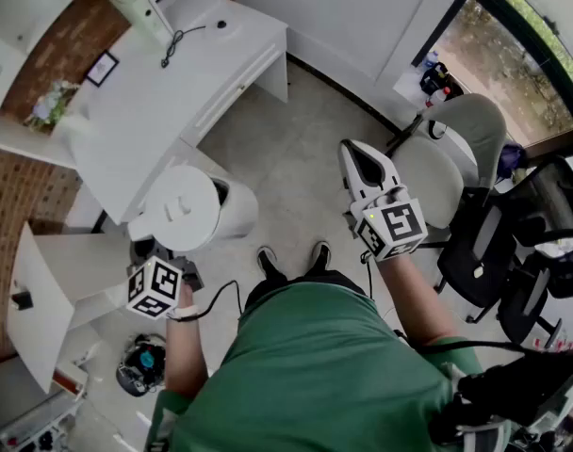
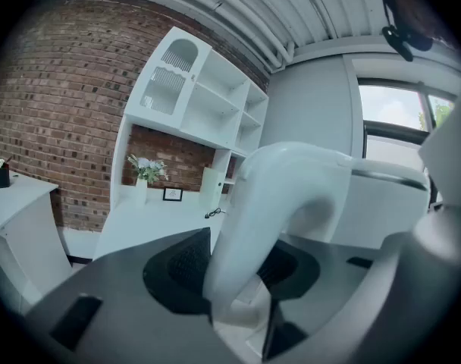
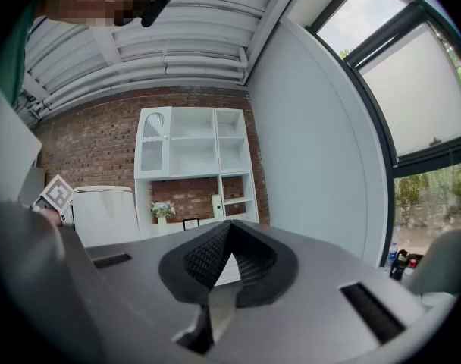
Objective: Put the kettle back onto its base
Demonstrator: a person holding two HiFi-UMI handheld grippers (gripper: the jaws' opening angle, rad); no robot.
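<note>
The left gripper is clamped on the white handle of the kettle. Its own view shows the handle curving up between the two dark pads, with the kettle's body just beyond and to the right of the jaws. The head view cannot show that grip. From above, only the kettle's round lid and body are seen, directly ahead of the marker cube and held off the white surface that lies further ahead.

The right gripper is empty, with its jaws pressed together. In its own view the ribbed pads meet at the tips with nothing between them. That view also shows the kettle side-on, far off to its left, next to the left gripper's cube. The head view places the right gripper well apart from the kettle, above the floor, with a pale chair to its right.

Both gripper views look ahead to a white shelf unit on a brick wall, with a small plant and a framed picture under it. Only the head view shows a round dark thing with a teal centre, low and behind the left gripper. I cannot tell what it is.
</note>
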